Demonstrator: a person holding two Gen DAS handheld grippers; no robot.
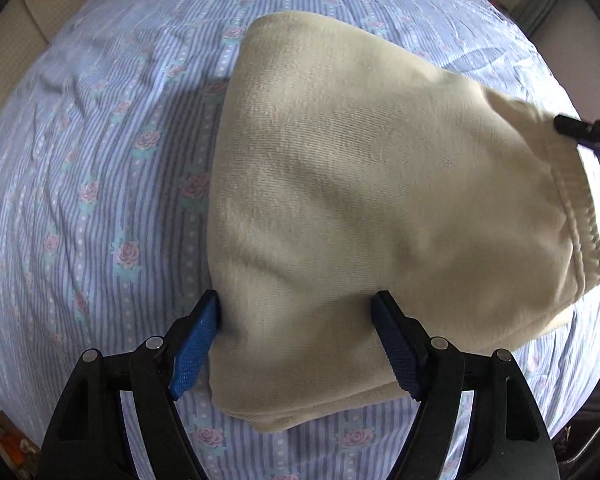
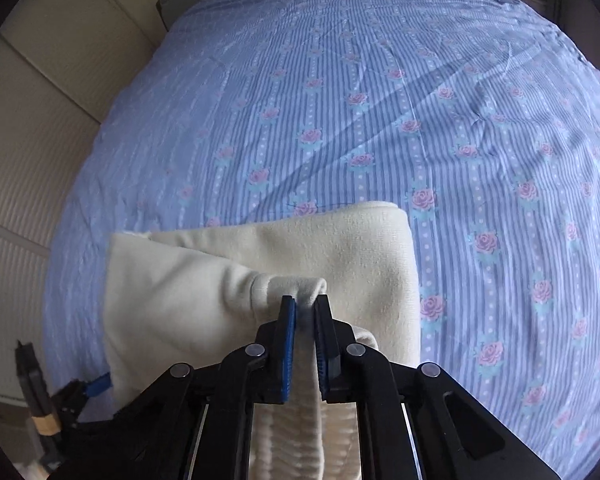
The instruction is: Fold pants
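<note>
While we look along the left tongs (image 1: 296, 322), their 2 blue-padded fingers (image 1: 194, 346) stand wide apart, straddling the near corner of the cream pants (image 1: 340, 184) without pinching any cloth. We judge they sit this way to steady the bundle, or because they have nothing to grip at this stage; the pads touch or nearly touch the fabric on either side, and we cannot tell whether they press on it.

At our other hand, the right tongs (image 2: 304, 306) are narrowed onto a bunched ridge of the same pants (image 2: 340, 248), close to what looks like the ribbed waistband running down between the fingers. That pinch lifts the edge a little off the layer below, which is probably why the cloth forms a raised tuck at the fingertips. From the left camera, 1 dark fingertip of the right tongs (image 1: 568, 126) shows at the far right corner of the garment, beside the stitched hem.

Further out, the pants lie as a compact folded block, several layers thick, on the bed (image 1: 100, 160), whose blue striped sheet with pink roses spreads well beyond the garment on every side. We judge the folding is nearly complete, with the held edge wanting to be laid flat or drawn over for a last fold.

Beyond the bed, a pale ribbed wall (image 2: 28, 152) closes the left side.
</note>
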